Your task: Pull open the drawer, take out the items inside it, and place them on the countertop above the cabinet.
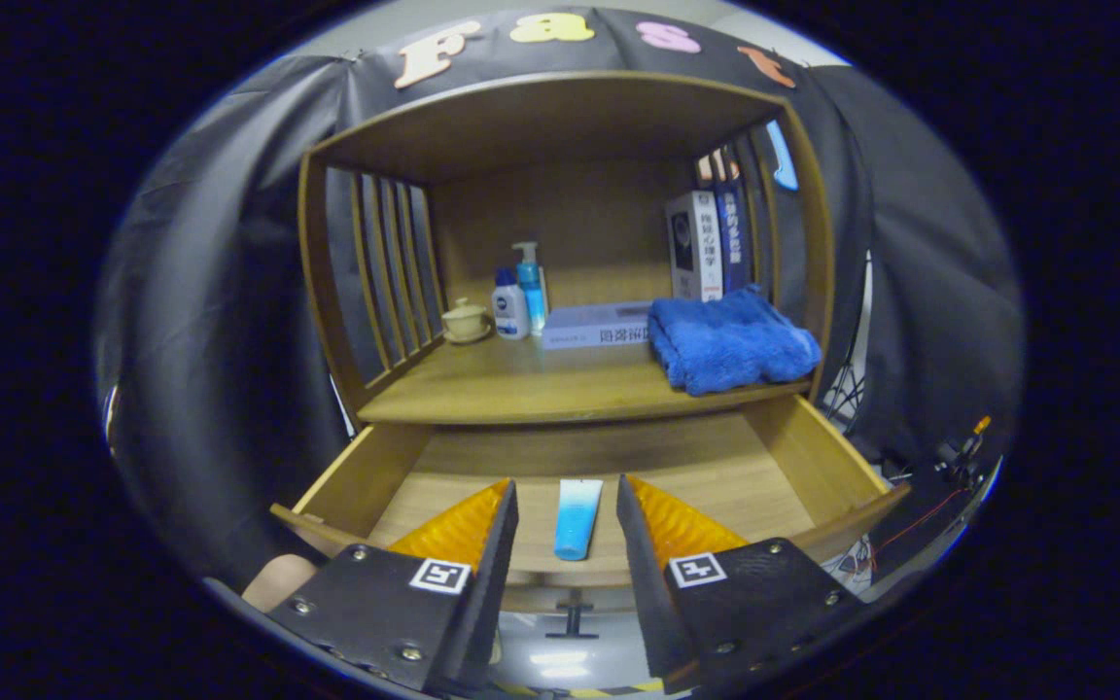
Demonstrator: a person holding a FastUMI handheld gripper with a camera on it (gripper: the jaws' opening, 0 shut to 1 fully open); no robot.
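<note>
The wooden drawer (813, 457) stands pulled open below the countertop (521, 389). A blue and white tube (577, 519) lies flat on the drawer floor, cap end toward me. My gripper (567, 491) hovers above the drawer's front, open, with the tube seen in the gap between its fingers and lower than them. Nothing is held. The drawer's handle (572, 617) shows below the front panel.
On the countertop sit a folded blue towel (730, 340), a flat white box (597, 326), two bottles (519, 299), a small lidded cup (466, 319) and upright books (708, 243). Slatted side rails close both ends. A person's hand (278, 580) shows by the drawer's left corner.
</note>
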